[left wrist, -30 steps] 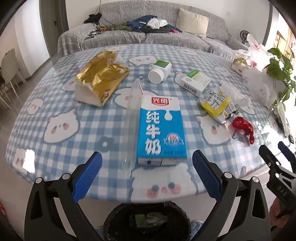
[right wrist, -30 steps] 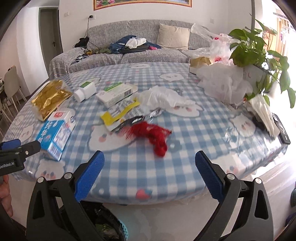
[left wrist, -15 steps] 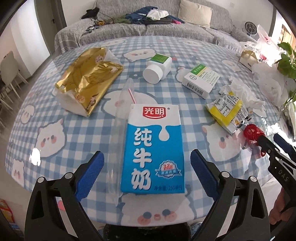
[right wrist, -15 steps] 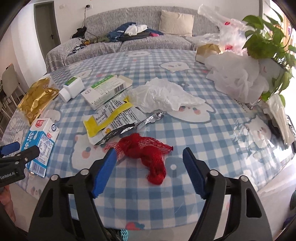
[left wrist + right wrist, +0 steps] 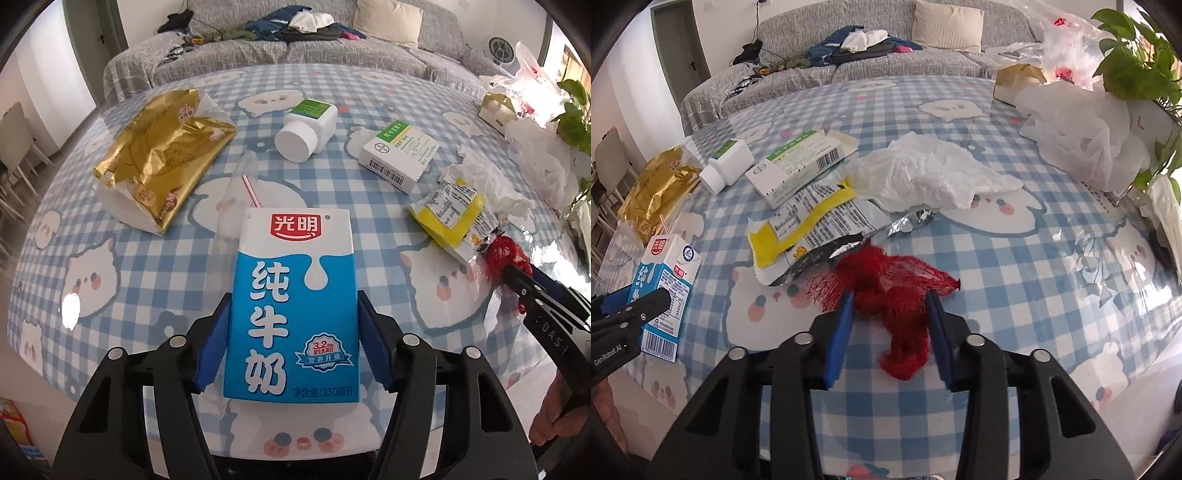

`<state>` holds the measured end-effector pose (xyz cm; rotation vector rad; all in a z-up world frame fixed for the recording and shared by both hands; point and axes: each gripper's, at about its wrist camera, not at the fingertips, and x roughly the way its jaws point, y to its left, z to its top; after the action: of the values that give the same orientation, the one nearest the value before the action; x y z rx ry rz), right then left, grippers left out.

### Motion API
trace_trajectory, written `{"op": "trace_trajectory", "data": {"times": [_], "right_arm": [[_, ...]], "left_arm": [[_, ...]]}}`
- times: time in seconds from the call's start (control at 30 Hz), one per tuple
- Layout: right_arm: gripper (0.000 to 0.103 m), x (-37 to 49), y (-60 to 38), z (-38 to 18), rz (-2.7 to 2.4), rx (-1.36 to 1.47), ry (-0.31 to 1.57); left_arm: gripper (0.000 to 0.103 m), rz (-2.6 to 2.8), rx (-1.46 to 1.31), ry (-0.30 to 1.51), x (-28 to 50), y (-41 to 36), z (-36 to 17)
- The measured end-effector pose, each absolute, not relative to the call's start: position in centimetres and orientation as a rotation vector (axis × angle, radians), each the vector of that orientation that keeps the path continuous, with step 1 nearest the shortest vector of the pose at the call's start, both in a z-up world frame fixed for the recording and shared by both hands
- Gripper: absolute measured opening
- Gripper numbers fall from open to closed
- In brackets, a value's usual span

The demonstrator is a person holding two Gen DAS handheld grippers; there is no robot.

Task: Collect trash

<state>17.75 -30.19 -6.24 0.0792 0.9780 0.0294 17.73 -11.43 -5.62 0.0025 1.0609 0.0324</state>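
The left gripper [image 5: 293, 345] has just been closing; its blue fingers [image 5: 214, 343] now press both long sides of the milk carton [image 5: 295, 306], which lies flat near the bench's [image 5: 92, 295] front edge. The right gripper [image 5: 890, 332] has also been closing, half shut round the red net [image 5: 890, 291], barely touching it. Risks, as a judgement: the soft net may slip or snag, dragging the yellow wrapper [image 5: 809, 225] touching it; the carton could buckle or leak through its straw [image 5: 251, 190]. Beyond lie a gold bag [image 5: 159, 162], pill bottle [image 5: 304, 129], medicine box [image 5: 400, 157], tissue [image 5: 931, 177]; nothing blocks lifting
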Motion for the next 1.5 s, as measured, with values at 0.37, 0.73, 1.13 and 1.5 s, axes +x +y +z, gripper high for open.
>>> {"op": "trace_trajectory", "data": {"times": [0.37, 0.73, 1.13, 1.5], "right_arm": [[0.017, 17.4, -30.3, -5.9, 0.035, 0.096, 0.969], [0.016, 15.6, -30.4, -4.7, 0.032, 0.102, 0.938], [0.016, 11.4, -29.5, -1.9, 0.032, 0.080, 0.866], [0.016, 6.7, -29.1, -0.7, 0.035, 0.106, 0.816]], "left_arm": [[0.062, 0.024, -0.004, 1.042, 17.0, -11.3, -4.9], [0.062, -0.003, -0.014, 1.016, 15.0, -11.3, -3.6], [0.062, -0.035, -0.032, 0.971, 11.0, -11.2, -1.8], [0.062, -0.057, -0.026, 0.958, 6.7, -11.1, -2.2]]}}
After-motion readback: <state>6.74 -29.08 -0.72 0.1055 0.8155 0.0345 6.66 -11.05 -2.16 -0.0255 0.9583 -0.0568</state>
